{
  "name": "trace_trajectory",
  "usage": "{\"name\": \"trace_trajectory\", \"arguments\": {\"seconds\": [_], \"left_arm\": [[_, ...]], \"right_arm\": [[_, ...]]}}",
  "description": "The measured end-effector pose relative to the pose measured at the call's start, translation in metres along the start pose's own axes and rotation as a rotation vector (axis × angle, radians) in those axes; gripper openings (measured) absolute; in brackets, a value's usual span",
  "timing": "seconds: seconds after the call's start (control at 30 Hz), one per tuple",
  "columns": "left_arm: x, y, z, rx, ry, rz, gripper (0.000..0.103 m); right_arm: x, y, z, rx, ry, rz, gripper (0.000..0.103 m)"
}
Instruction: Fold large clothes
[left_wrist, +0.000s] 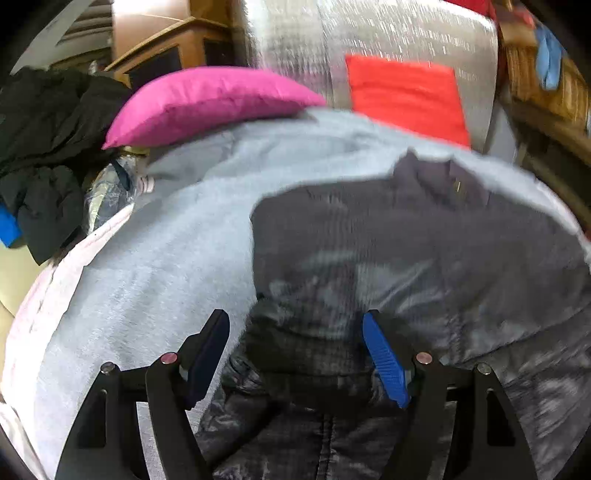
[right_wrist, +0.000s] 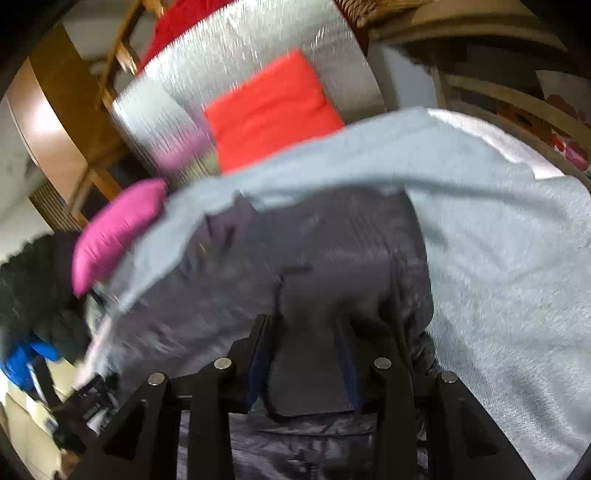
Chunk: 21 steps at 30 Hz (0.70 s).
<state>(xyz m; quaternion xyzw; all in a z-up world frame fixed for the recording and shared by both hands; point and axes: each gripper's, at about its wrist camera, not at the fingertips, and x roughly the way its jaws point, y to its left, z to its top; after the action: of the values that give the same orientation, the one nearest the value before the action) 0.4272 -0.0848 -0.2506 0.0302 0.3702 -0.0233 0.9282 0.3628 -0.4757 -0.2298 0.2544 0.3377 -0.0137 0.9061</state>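
Over on the left a heap of black clothes (left_wrist: 44, 147) sits beside a pink cushion (left_wrist: 207, 103), well clear of the work. The dark quilted jacket (left_wrist: 406, 251) lies spread on a pale blue blanket (left_wrist: 155, 266) that covers the bed, its collar pointing toward the red cushion (left_wrist: 402, 96) and the silver padded backrest (left_wrist: 369, 33).

The left gripper (left_wrist: 295, 354) hangs over the jacket's near hem with its jaws wide apart. The shiny fabric lies between and beneath them, but neither pad presses on it, so this hand holds nothing yet.

To the right, the right gripper (right_wrist: 306, 358) has drawn in narrow on a flap of the same jacket (right_wrist: 332, 266): a band of dark cloth runs up between the two fingers (right_wrist: 262, 354) and looks pinched there.

My reading is that the fold is only starting, with the near edge being taken up. One hand seems to have its hold; the other hasn't. Next the left gripper needs to settle onto the hem and close, so both can lift the edge evenly and carry it toward the collar. Slippery cloth may slide out of a shallow pinch.
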Motion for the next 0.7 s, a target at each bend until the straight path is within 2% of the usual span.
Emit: {"name": "trace_trajectory", "arguments": {"seconds": [0.03, 0.07, 0.1, 0.13, 0.2, 0.23, 0.27, 0.3, 0.33, 0.37, 0.5, 0.57, 0.63, 0.7], "left_arm": [[-0.007, 0.003, 0.002, -0.014, -0.031, -0.007, 0.075], [-0.011, 0.003, 0.003, -0.016, -0.05, -0.011, 0.075], [-0.011, 0.003, 0.004, -0.012, -0.052, -0.01, 0.076], [-0.01, 0.002, 0.004, -0.006, -0.043, -0.006, 0.076], [0.008, -0.004, 0.0, 0.016, 0.046, -0.011, 0.078], [0.022, -0.007, -0.005, 0.021, 0.118, -0.027, 0.078], [0.027, -0.007, -0.008, 0.014, 0.139, -0.028, 0.078], [0.026, -0.008, -0.009, 0.006, 0.125, -0.018, 0.079], [0.023, -0.01, -0.007, 0.01, 0.119, -0.006, 0.079], [0.019, -0.01, -0.005, 0.01, 0.121, -0.005, 0.079], [-0.007, -0.002, 0.002, -0.069, 0.079, -0.074, 0.079], [-0.018, 0.004, 0.004, -0.09, 0.053, -0.082, 0.079], [-0.024, 0.01, 0.003, -0.093, 0.044, -0.06, 0.079], [-0.029, 0.021, 0.002, -0.105, 0.052, -0.062, 0.079]], "right_arm": [[-0.008, 0.0, 0.001, 0.005, -0.026, 0.017, 0.041], [-0.012, 0.001, 0.001, 0.01, -0.044, 0.025, 0.047], [-0.016, 0.0, 0.0, 0.015, -0.053, 0.025, 0.062], [-0.018, 0.0, -0.001, 0.021, -0.057, 0.022, 0.066], [-0.014, -0.006, -0.005, 0.033, -0.023, 0.008, 0.066], [-0.006, -0.009, -0.006, 0.043, 0.014, -0.006, 0.066], [0.004, -0.013, -0.009, 0.051, 0.067, -0.026, 0.064], [0.01, -0.017, -0.012, 0.044, 0.102, -0.034, 0.06], [0.009, -0.017, -0.013, 0.028, 0.094, -0.041, 0.055], [0.005, -0.016, -0.012, 0.015, 0.083, -0.049, 0.054], [-0.03, -0.02, -0.01, 0.042, 0.018, -0.014, 0.054], [-0.047, -0.025, -0.011, 0.038, -0.008, -0.018, 0.054], [-0.056, -0.032, -0.014, 0.053, -0.004, -0.026, 0.056], [-0.059, -0.043, -0.017, 0.077, 0.036, -0.039, 0.056]]}}
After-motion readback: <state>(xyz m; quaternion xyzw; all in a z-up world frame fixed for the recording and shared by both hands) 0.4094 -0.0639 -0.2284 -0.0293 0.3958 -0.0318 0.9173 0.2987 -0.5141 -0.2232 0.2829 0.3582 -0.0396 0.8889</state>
